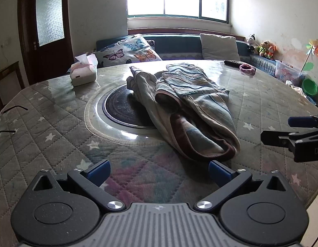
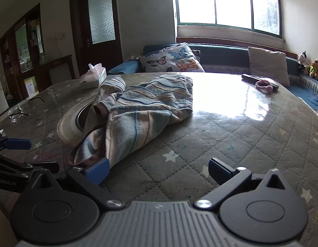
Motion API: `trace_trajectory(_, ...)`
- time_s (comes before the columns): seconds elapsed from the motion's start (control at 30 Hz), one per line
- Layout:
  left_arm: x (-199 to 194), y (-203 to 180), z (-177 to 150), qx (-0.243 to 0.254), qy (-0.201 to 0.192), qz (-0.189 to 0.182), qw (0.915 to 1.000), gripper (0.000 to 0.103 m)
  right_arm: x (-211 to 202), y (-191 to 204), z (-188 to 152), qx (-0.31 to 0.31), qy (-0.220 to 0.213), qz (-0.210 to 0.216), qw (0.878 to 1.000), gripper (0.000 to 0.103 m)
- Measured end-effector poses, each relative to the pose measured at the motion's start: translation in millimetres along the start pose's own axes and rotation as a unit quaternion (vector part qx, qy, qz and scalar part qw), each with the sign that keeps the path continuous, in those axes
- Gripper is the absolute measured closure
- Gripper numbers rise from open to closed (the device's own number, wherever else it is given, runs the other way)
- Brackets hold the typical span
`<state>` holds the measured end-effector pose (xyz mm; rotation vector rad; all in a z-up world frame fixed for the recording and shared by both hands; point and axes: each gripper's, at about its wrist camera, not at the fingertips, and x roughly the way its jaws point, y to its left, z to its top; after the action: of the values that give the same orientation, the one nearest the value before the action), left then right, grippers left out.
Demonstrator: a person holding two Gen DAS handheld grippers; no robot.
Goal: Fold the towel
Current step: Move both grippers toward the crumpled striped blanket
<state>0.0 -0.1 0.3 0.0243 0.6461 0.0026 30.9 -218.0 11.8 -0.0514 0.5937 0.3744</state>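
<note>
Soft, limp towel (image 1: 185, 107), rumpled over the round hob; best pinched at near hem. Left gripper (image 1: 159, 173), right gripper (image 2: 159, 170) both spread, empty.

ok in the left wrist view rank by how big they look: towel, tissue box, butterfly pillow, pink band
1. towel, nearest the camera, which inflates it
2. butterfly pillow
3. tissue box; it sits nearer than the pillow, so that gap is unsure
4. pink band
</note>
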Motion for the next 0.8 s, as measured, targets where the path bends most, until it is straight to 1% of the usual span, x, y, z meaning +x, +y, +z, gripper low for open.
trace_trajectory(0.17, -3.7, -1.0, 4.5, 0.000, 0.008, -0.001, 1.0000, 0.000, -3.0, 6.2, -3.9, -0.001, 0.003, 0.010, 1.000, 0.000)
trace_trajectory(0.4, -1.4, -6.0, -5.9, 0.000, 0.007, 0.003, 1.0000, 0.000, -6.4, 10.6, -7.4, -0.002, 0.010, 0.017, 1.000, 0.000)
trace_trajectory(0.8, 2.1, -9.0, -3.5, 0.005, 0.030, 0.006, 0.9995, 0.000, -2.1, 13.4, -11.7, -0.008, 0.023, 0.023, 0.999, 0.000)
